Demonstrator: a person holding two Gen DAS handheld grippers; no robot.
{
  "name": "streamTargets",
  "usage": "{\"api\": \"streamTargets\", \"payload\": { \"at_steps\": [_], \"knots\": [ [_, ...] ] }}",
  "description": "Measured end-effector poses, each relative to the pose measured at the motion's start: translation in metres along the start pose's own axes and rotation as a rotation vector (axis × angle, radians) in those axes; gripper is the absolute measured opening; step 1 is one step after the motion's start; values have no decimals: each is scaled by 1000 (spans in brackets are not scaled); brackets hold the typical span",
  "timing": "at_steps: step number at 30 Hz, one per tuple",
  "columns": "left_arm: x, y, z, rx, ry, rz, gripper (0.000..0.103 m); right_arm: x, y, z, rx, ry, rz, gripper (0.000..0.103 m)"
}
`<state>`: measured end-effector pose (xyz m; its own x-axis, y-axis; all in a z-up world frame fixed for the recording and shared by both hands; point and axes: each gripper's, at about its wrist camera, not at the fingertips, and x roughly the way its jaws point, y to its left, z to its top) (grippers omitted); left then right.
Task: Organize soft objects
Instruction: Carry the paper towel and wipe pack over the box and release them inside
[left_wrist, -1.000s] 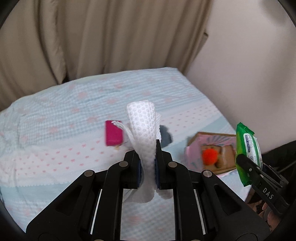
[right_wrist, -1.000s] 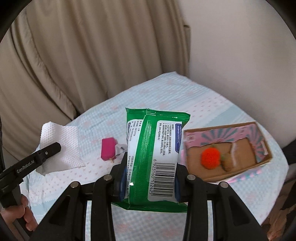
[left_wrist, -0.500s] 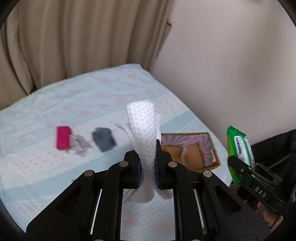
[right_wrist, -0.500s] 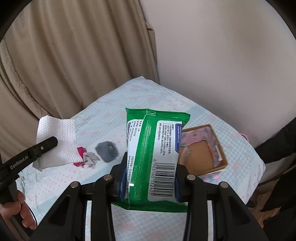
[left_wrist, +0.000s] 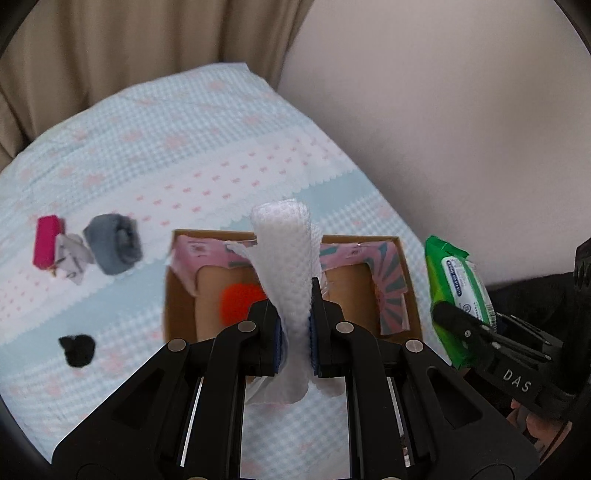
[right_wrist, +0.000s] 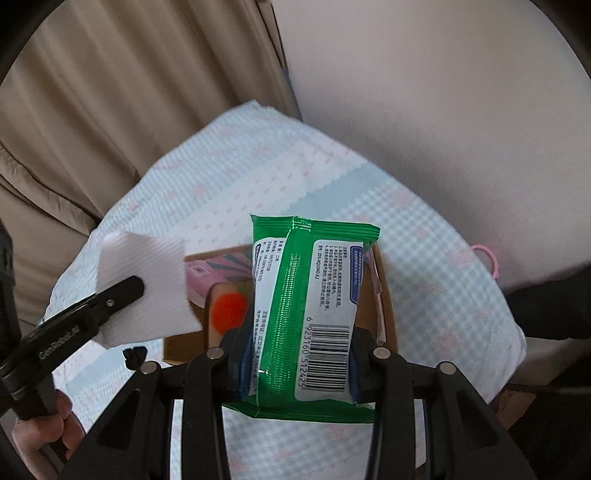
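1. Your left gripper (left_wrist: 294, 325) is clamped on a folded white dimpled cloth (left_wrist: 286, 254), which stands up between the blue pads at the centre of the left wrist view.
2. Your right gripper (right_wrist: 295, 360) is clamped on a green wet-wipe pack (right_wrist: 308, 306), barcode side towards the camera, at the lower centre of the right wrist view.
3. In the left view the same pack shows at the right edge, pinched in the other gripper.
4. The cardboard box (left_wrist: 404, 266) with a pink and teal patterned lining sits behind the cloth in the middle of the left view. An orange fuzzy ball (left_wrist: 240, 301) lies inside it, left of the cloth.
5. In the right view the box (right_wrist: 388, 314) is mostly hidden behind the pack; the orange ball shows at its left.
6. The box rests on a bed with a pale blue checked cover (left_wrist: 166, 147).
7. At the left of the left view, a magenta item (left_wrist: 46, 242), a crumpled white scrap (left_wrist: 72, 258) and a grey rolled fabric (left_wrist: 114, 249) lie close together on the cover.
8. A small black item (left_wrist: 77, 349) lies apart at the lower left.
9. Your left hand (right_wrist: 40, 432) shows in the lower left corner of the right view.
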<state>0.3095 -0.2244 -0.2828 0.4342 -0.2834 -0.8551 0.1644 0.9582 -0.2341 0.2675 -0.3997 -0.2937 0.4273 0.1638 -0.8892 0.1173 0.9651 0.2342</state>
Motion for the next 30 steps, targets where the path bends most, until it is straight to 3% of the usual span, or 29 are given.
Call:
{"api": "streamTargets", "payload": {
  "at_steps": [8, 16, 18, 19, 20, 21, 22, 30],
  "knots": [
    [86, -11, 18, 40, 134, 56, 10, 69, -35, 15, 39, 148, 53, 36],
    [129, -10, 18, 62, 221, 126, 10, 114, -36, 4, -27, 238, 59, 36],
    [132, -10, 19, 58, 239, 166, 24, 121, -35, 1, -44, 250, 60, 41],
    [133, -9, 19, 53, 250, 176, 58, 124, -34, -1, -52, 252, 64, 46],
    [135, -9, 20, 49, 260, 174, 103, 125, -33, -3, -65, 249, 74, 64],
    [135, -8, 20, 46, 264, 169, 102, 125, -32, -6, -76, 245, 78, 92],
    [135, -8, 21, 43, 257, 158, 103, 124, -32, -8, -87, 241, 84, 102],
    [127, -5, 16, 43, 278, 171, 103, 119, -35, -19, -93, 199, 97, 103]
  ]
}}
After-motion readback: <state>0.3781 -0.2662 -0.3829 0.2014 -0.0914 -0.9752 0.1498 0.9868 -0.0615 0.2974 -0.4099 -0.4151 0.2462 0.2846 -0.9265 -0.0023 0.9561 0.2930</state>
